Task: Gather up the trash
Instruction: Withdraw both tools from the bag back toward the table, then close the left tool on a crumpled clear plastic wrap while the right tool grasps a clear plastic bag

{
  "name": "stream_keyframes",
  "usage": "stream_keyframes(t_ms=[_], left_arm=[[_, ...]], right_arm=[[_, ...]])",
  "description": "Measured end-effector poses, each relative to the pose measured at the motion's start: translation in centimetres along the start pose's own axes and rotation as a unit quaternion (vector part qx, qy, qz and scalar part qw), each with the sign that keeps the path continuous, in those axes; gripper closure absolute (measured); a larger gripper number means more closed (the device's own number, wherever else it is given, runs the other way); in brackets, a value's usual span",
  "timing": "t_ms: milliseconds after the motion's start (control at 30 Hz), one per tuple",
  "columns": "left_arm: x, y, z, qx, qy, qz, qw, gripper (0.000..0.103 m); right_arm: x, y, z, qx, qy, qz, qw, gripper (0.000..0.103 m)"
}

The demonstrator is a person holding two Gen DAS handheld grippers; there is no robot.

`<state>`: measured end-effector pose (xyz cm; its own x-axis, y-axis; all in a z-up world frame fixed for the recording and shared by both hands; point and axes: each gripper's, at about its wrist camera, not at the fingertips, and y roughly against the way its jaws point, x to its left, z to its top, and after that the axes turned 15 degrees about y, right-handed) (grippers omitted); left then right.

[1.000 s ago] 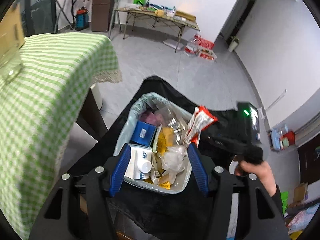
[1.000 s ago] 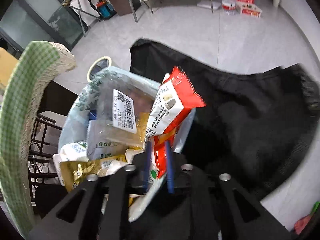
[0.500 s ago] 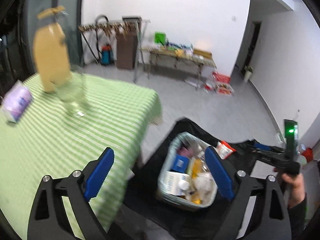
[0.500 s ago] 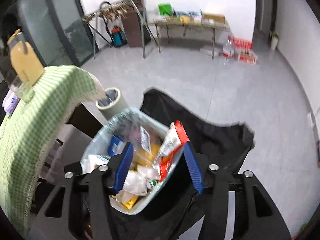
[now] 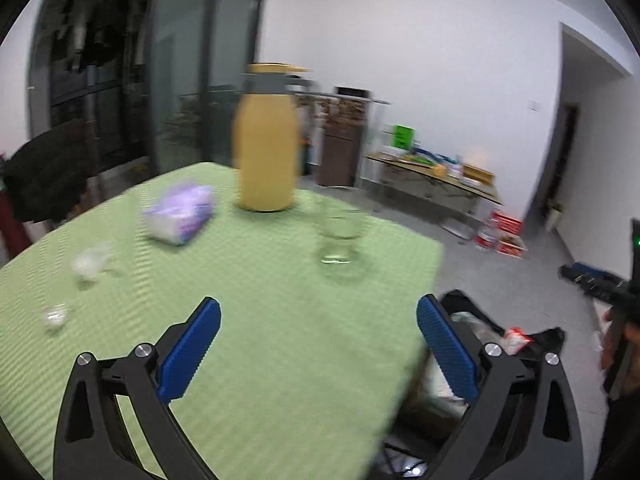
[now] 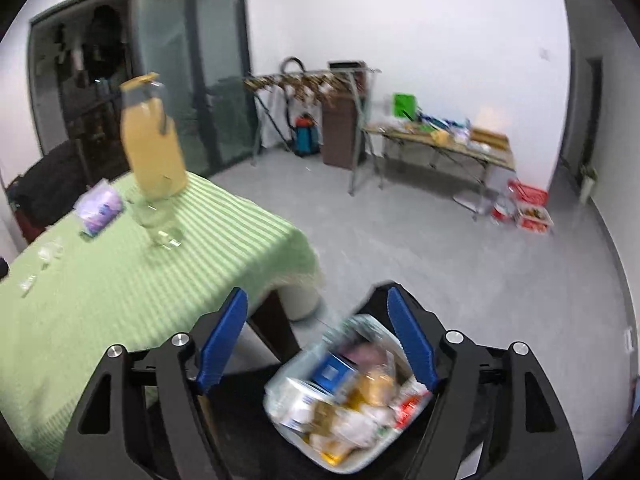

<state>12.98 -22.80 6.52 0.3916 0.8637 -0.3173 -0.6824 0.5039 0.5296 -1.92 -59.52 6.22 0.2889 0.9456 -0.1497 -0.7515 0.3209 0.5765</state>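
Observation:
The trash bin (image 6: 280, 384), lined with a pale bag, is full of packets and cartons; a red-and-white packet (image 6: 408, 404) lies at its right side. My right gripper (image 6: 316, 296) hovers above it, jaws opening, nothing between them. My left gripper (image 5: 318, 308) is over the green checked tablecloth (image 5: 280, 360), jaws opening wide and empty. Two small crumpled clear scraps (image 5: 90, 264) (image 5: 56, 316) lie on the cloth at the left. In the left wrist view the bin (image 5: 472, 318) shows only partly behind the right finger.
On the table stand a yellow flask (image 5: 266, 140), a clear glass (image 5: 340, 236) and a purple tissue pack (image 5: 180, 212). A person's hand (image 5: 626, 344) holds the right gripper at the right edge. A folding table (image 6: 440, 144) and red crates (image 6: 528, 208) stand far back.
Both grippers rose from the bin and swung towards the table. The right one let go of the red-and-white packet, which stays in the bin. Both pairs of jaws widened.

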Motion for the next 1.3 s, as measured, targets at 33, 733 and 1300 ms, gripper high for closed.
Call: stream_keyframes(t_ms=[33, 733, 1300], left_arm=[[2.0, 0.6, 0.2, -0.006, 0.008, 0.017, 0.9998, 0.008], [33.4, -5.8, 6.2, 0.043, 0.256, 0.219, 0.9407, 0.021], [39.1, -5.8, 3.9, -0.063, 0.359, 0.110, 0.9245, 0.069]], right_arm=[[0.8, 0.0, 0.6, -0.005, 0.004, 0.006, 1.000, 0.032], [26.1, -4.0, 10.1, -0.065, 0.221, 0.145, 0.962, 0.030], [39.9, -8.4, 12.2, -0.058, 0.295, 0.230, 0.926, 0.030]])
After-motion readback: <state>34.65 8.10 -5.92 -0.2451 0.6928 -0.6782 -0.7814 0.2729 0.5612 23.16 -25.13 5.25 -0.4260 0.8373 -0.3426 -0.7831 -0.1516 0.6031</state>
